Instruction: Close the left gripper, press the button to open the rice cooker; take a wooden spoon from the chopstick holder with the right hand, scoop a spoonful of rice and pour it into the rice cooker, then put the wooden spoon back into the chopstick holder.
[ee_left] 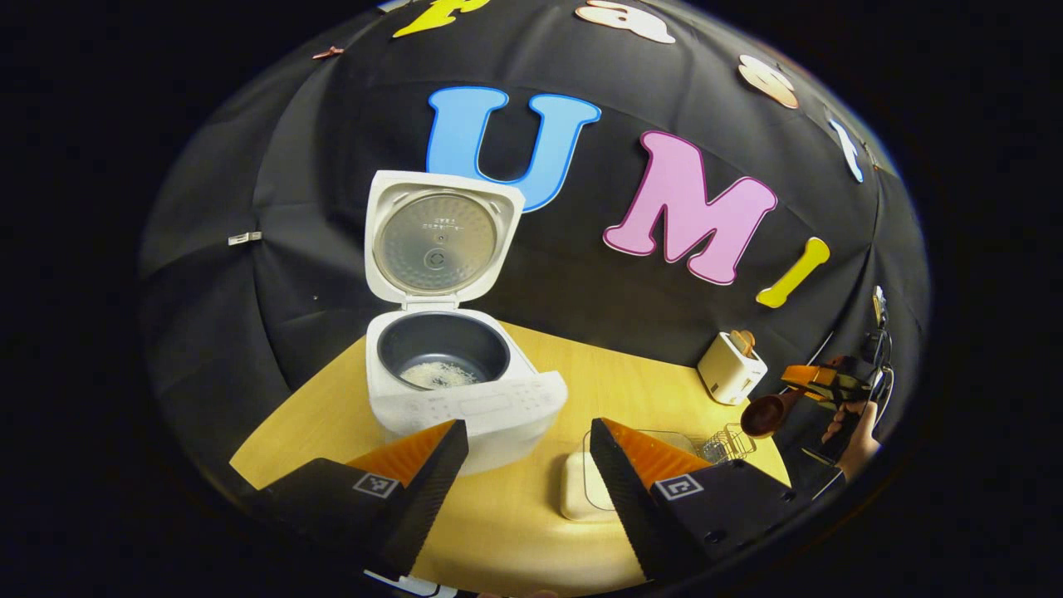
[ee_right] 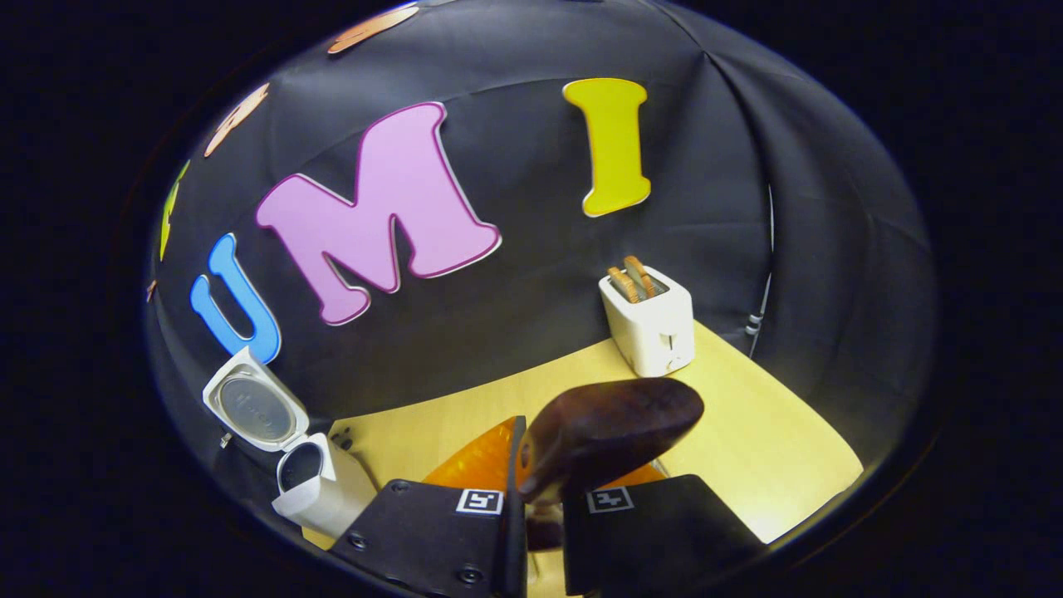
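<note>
The white rice cooker [ee_left: 465, 399] stands open on the wooden table, lid up, with a little rice on the bottom of its dark pot [ee_left: 440, 374]. My left gripper [ee_left: 527, 465] hangs open in front of it, nothing between its fingers. At the far right, my right gripper [ee_left: 818, 384] holds the dark wooden spoon [ee_left: 764, 414] above the wire chopstick holder [ee_left: 729, 442]. In the right gripper view, that gripper [ee_right: 540, 490] is shut on the spoon's handle and the spoon's bowl [ee_right: 610, 432] juts out ahead. The rice cooker [ee_right: 320, 486] lies far to its left.
A white toaster [ee_left: 731, 365] with bread in its slots stands at the table's back right, and the same toaster [ee_right: 649, 320] is ahead of the right gripper. A clear container [ee_left: 656, 440] and a white lidded box [ee_left: 577, 486] sit by the left gripper's right finger.
</note>
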Available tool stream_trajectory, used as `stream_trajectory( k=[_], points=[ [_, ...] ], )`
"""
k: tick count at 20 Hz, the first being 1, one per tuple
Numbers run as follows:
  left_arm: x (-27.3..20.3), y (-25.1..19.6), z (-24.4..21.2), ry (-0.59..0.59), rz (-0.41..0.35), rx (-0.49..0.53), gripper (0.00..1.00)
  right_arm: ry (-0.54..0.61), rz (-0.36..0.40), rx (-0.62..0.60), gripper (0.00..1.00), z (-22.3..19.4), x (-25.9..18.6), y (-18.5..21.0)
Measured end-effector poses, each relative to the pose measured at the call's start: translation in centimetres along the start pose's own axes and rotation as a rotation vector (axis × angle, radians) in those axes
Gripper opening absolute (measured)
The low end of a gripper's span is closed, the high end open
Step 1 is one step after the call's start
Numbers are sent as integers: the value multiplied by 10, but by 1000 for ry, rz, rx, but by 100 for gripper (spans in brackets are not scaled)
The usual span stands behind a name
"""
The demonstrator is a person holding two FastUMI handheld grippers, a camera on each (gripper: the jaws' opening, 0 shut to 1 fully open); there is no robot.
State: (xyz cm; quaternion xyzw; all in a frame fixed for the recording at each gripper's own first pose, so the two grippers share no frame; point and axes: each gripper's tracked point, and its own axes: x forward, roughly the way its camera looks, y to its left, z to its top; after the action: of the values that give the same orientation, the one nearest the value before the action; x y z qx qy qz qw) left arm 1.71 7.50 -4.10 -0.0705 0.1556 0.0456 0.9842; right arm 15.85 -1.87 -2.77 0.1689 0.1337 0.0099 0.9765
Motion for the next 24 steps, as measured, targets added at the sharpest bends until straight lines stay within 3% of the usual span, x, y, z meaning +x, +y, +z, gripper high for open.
stream_trajectory(
  k=[9,17,24],
  points=[
    [6,32,3,24,-69,46,96,40,91,-77,22,-63,-7,96],
    [11,44,-22,84,-101,83,96,50,77,-216,22,-131,13,107],
    [17,49,-40,132,-120,112,96,4,22,-361,22,-158,46,98]
  ],
)
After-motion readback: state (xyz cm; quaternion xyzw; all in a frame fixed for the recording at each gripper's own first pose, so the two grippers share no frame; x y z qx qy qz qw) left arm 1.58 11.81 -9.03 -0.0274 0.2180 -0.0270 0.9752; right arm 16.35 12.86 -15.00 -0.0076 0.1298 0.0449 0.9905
